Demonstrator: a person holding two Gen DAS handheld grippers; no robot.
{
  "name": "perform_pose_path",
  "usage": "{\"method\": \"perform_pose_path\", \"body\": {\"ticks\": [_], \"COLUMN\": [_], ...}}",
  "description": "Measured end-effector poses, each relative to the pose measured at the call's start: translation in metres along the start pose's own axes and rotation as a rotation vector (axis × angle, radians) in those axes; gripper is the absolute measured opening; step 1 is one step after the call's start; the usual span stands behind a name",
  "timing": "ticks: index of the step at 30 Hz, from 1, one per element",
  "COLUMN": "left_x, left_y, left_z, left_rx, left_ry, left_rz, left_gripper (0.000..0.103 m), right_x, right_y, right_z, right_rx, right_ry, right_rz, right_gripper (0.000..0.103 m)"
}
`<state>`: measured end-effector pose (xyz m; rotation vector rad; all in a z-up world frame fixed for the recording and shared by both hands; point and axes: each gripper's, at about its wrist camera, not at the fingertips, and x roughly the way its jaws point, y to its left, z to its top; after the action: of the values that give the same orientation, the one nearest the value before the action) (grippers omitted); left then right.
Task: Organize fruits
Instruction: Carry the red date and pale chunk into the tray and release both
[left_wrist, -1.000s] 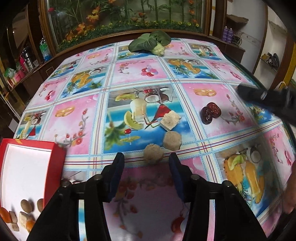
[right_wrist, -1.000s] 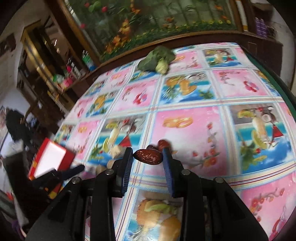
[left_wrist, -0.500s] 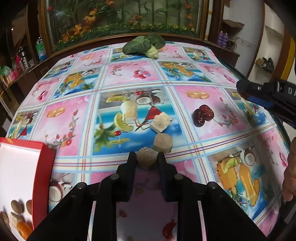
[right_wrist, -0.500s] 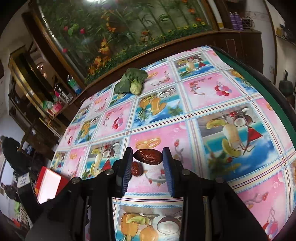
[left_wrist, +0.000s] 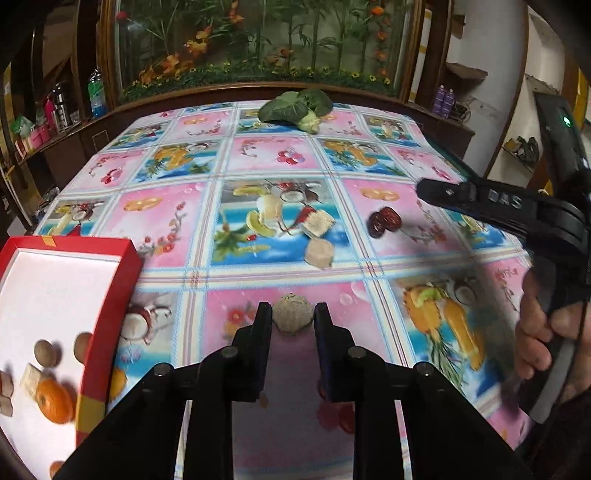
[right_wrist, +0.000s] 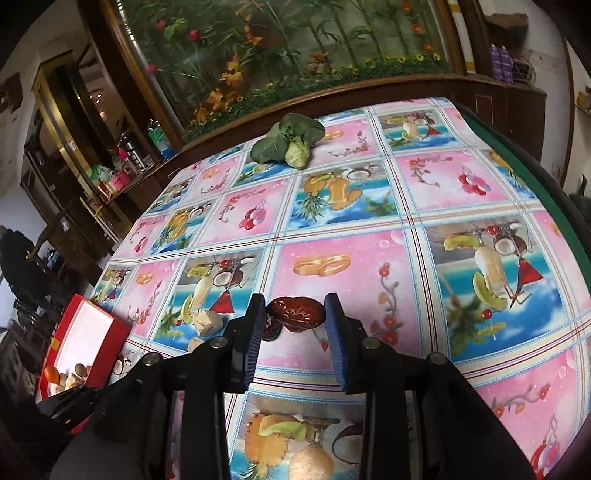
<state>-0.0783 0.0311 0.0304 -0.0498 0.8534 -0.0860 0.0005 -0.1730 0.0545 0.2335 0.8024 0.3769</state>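
Note:
In the left wrist view my left gripper (left_wrist: 292, 320) is shut on a round tan ball (left_wrist: 292, 318), held over the pink square near the table's front. A red box (left_wrist: 110, 295) with a white inside sits at the left, holding an orange fruit (left_wrist: 55, 400) and several brown and tan pieces. My right gripper (right_wrist: 295, 319) is shut on a wrinkled red date (right_wrist: 297, 313). A darker date (right_wrist: 271, 329) lies on the cloth just behind its left finger. From the left view the right gripper (left_wrist: 428, 192) hangs side-on above two dates (left_wrist: 384, 222).
Two tan lumps (left_wrist: 318, 238) lie mid-table on the fruit-print tablecloth (left_wrist: 288, 158). A leafy green vegetable (left_wrist: 295, 107) rests at the far edge before a planted glass case. A hand (left_wrist: 535, 332) holds the right gripper's handle. Shelves with bottles stand at the left.
My left gripper shut on the tan ball and drew it back from the two lumps, toward the front and the red box. The right gripper kept its date.

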Motion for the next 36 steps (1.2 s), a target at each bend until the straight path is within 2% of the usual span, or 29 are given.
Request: {"method": "perform_pose_path", "body": {"ticks": [7, 22, 30, 36], "left_x": [-0.012, -0.064, -0.084, -0.092], "left_y": [-0.001, 0.025, 0.056, 0.077], "left_z": [-0.005, -0.015, -0.022, -0.027], "left_rx": [0.000, -0.042, -0.092, -0.128], "left_ry": [-0.023, -0.166, -0.219, -0.238], "left_rz": [-0.003, 0.095, 0.162, 0.196], "left_gripper": [0.022, 0.022, 0.022, 0.022], "right_x": [0.003, -0.011, -0.017, -0.007], "right_y": [0.004, 0.035, 0.077, 0.121], "right_z": [-0.002, -0.011, -0.024, -0.036], "right_rx": [-0.029, -0.160, -0.228, -0.255], "right_ry": [-0.007, -0.132, -0.169, -0.149], "right_rz": [-0.022, -0.045, 0.086, 0.165], "right_gripper": [0.035, 0.035, 0.035, 0.035]}}
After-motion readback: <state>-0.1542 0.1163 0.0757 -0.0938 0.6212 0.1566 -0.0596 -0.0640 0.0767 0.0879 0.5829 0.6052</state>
